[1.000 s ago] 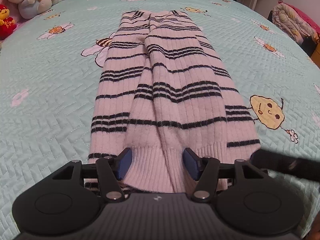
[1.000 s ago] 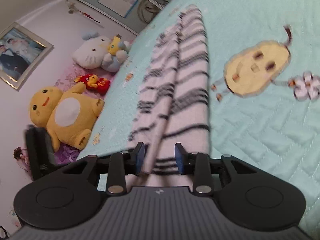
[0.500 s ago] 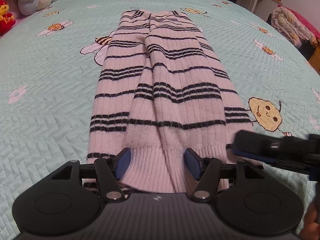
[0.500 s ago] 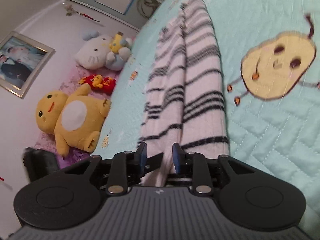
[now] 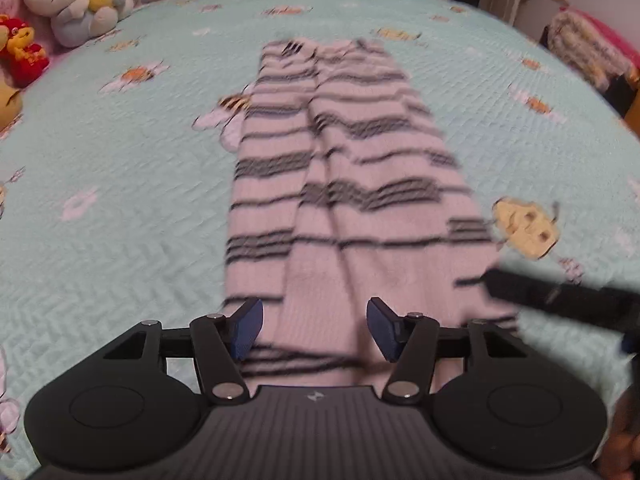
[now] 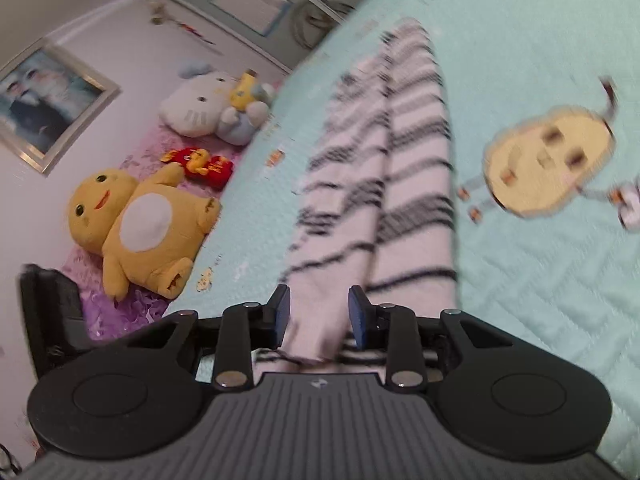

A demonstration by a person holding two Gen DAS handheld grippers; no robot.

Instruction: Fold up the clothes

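Observation:
A pink knit sweater with thin black stripes [image 5: 360,168] lies lengthwise on the mint quilted bed [image 5: 120,200], sleeves folded in. My left gripper [image 5: 315,326] is at its near hem. The jaws are closing, and the bunched ribbed hem fills the gap between the blue pads. To the right, one black finger [image 5: 520,290] of the other gripper reaches the hem's right corner. In the right wrist view the sweater [image 6: 412,184] runs away from my right gripper [image 6: 319,316]. Its jaws are opening slightly, with a narrow fold of hem still pinched between the pads.
Plush toys sit beyond the bed's far left: a white cat [image 6: 208,108], a yellow doll [image 6: 136,224] and a red toy [image 6: 200,162]. A framed picture [image 6: 44,100] hangs on the wall. Folded bedding [image 5: 588,48] lies off the right edge.
Both grippers have risen a little with the near hem still between their pads. The right gripper's finger has slid back toward the right edge of the left wrist view. Both views are now blurred.

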